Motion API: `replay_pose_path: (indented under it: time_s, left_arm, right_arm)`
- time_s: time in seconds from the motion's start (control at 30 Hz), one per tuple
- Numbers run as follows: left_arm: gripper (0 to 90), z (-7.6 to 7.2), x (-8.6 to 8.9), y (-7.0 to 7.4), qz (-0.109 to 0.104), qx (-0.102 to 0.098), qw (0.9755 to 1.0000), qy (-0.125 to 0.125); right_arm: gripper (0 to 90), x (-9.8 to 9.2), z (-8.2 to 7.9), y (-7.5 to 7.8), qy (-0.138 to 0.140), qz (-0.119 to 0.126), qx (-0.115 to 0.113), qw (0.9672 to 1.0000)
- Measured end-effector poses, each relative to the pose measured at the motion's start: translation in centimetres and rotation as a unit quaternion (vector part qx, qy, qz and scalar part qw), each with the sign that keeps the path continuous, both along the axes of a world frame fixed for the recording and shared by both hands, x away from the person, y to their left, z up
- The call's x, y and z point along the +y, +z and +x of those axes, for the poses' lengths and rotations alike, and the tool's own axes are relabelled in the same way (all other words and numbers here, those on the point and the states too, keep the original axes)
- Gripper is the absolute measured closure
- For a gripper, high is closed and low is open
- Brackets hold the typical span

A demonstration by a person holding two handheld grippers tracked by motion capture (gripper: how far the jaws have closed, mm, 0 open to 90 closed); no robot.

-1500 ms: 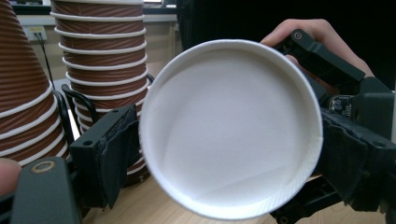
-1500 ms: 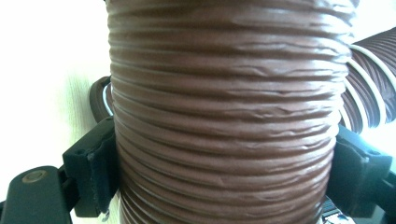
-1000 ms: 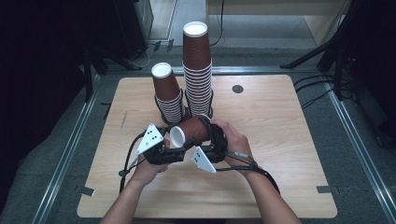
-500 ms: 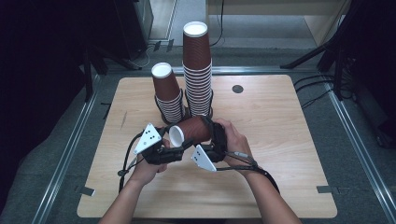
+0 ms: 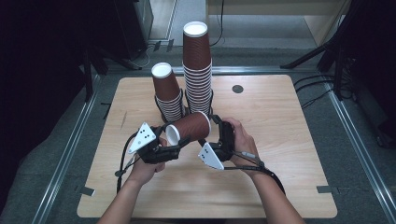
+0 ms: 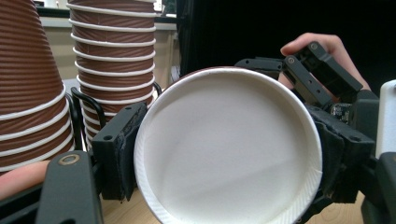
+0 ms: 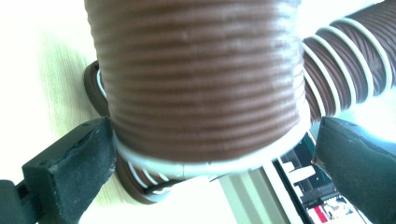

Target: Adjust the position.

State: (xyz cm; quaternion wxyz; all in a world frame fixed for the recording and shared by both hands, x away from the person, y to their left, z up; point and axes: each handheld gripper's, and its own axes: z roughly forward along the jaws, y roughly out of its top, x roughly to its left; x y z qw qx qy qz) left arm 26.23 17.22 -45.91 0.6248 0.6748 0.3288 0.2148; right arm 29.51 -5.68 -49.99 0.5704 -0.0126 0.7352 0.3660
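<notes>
Brown paper cup (image 5: 189,129) lies clamped sideways in left gripper (image 5: 169,142), just beside right gripper (image 5: 215,133).

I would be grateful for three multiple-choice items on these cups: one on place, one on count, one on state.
1. Where is the single cup?
A. between the two tongs
B. atop the tall stack
C. on the floor

2. How many cup stacks stand on the table?
A. one
B. two
C. four

3. How does the single cup lie?
A. upright
B. upside down
C. on its side

Answers:
1 A: the left tongs clamp its rim and the right tongs, jaws just opened, flank it.
2 B: short stack, tall stack.
3 C: its mouth faces sideways.
</notes>
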Motion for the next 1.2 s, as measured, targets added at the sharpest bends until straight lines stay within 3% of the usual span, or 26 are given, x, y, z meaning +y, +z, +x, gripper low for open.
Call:
replay_pose_path:
  time_s: [0.3, 0.47, 0.67, 0.8, 0.9, 0.97, 1.07, 1.2]
  left_arm:
    - [22.6, -0.1, 0.4, 0.1, -0.001, -0.005, 1.0000, 0.006]
    - [22.6, 0.0, 0.7, 0.0, -0.001, -0.007, 0.9999, 0.011]
    - [22.6, 0.1, 0.8, -0.2, 0.001, -0.007, 0.9999, 0.012]
    - [22.6, 0.2, 0.9, -0.3, -0.004, -0.005, 0.9999, 0.013]
    - [22.6, 0.2, 1.0, -0.4, -0.003, -0.007, 0.9999, 0.015]
    - [22.6, 0.2, 1.0, -0.4, -0.002, -0.007, 0.9998, 0.020]
    - [22.5, 0.3, 1.2, -0.4, -0.007, -0.004, 0.9998, 0.020]
    - [22.5, 0.2, 1.2, -0.5, -0.001, -0.009, 0.9997, 0.023]
  right_arm:
    - [0.5, -1.0, -0.3, -0.8, -0.020, 0.027, 0.020, 0.9992]
    - [4.2, -1.6, -0.9, -0.7, -0.037, 0.080, 0.050, 0.9949]
    - [8.7, -1.8, -1.6, -0.3, -0.034, 0.113, 0.087, 0.9891]
    - [9.6, -2.0, -1.7, -0.2, -0.050, 0.152, 0.114, 0.9805]
    - [14.6, -2.0, -1.8, -0.1, -0.057, 0.169, 0.148, 0.9726]
    - [14.4, -1.9, -1.8, -0.1, -0.060, 0.179, 0.177, 0.9659]
    - [14.1, -1.7, -1.9, 0.0, -0.064, 0.203, 0.201, 0.9561]
    - [8.4, -1.7, -2.0, 0.1, -0.071, 0.249, 0.230, 0.9381]
